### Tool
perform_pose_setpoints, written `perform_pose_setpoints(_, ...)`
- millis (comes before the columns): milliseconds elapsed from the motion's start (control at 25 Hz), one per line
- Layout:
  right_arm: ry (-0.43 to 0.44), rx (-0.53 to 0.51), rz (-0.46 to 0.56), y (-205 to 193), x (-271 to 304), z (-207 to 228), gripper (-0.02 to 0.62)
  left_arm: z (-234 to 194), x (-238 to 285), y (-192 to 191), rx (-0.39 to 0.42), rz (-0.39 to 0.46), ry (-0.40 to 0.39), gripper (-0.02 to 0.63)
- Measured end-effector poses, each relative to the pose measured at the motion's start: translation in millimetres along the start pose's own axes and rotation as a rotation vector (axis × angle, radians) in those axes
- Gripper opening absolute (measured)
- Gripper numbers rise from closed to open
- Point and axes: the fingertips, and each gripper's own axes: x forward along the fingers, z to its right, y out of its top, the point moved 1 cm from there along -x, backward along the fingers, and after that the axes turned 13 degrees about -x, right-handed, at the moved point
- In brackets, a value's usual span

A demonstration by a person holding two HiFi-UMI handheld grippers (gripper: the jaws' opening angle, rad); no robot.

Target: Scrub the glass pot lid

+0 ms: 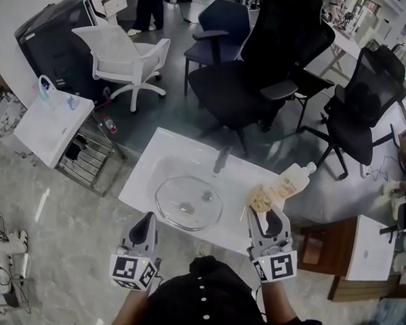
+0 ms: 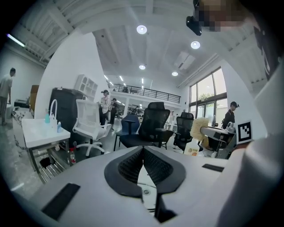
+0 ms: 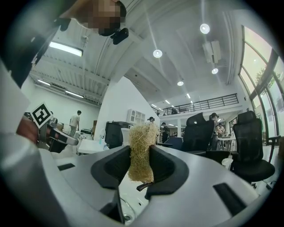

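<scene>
You are holding your left gripper (image 1: pixel 146 218) with its fingers closed on nothing, while your right gripper (image 1: pixel 265 215) is pinching a tan fibrous scrubber (image 1: pixel 260 198) between its fingers. Just beyond them, the round clear glass pot lid (image 1: pixel 187 202) is lying in the sunken basin of the white bench (image 1: pixel 145 165), a pale plastic bottle (image 1: pixel 293 182) lying farther right.

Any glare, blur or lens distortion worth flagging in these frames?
Head view: sharp, evenly lit, faint sheen on the glass pot lid. Left gripper view: heavy fisheye bending, dark corners, bright ceiling lamps. Right gripper view: same fisheye; the scrubber is sharp.
</scene>
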Motion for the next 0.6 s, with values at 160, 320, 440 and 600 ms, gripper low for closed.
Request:
perform_pose_setpoints(160,0.010,0.012,-0.001,-8.3,23.9,20.2,0.143,-5.8,32.9,1.7,-0.041,-0.056,0.010,0.026)
perform_pose_setpoints(320,0.015,0.023,0.008,-17.6,43.6,38.1,0.143,-6.9,60.2,9.0,-0.054,-0.064,0.008,0.026)
perform_pose_setpoints(440,0.030,0.030,0.011,-22.7,54.1,46.2,0.143,-5.2,72.4,12.7,-0.062,-0.060,0.009,0.026)
perform_pose_setpoints(600,0.049,0.040,0.007,-28.0,65.2,48.2,0.143,-11.8,80.7,6.8,-0.075,-0.089,0.026,0.026)
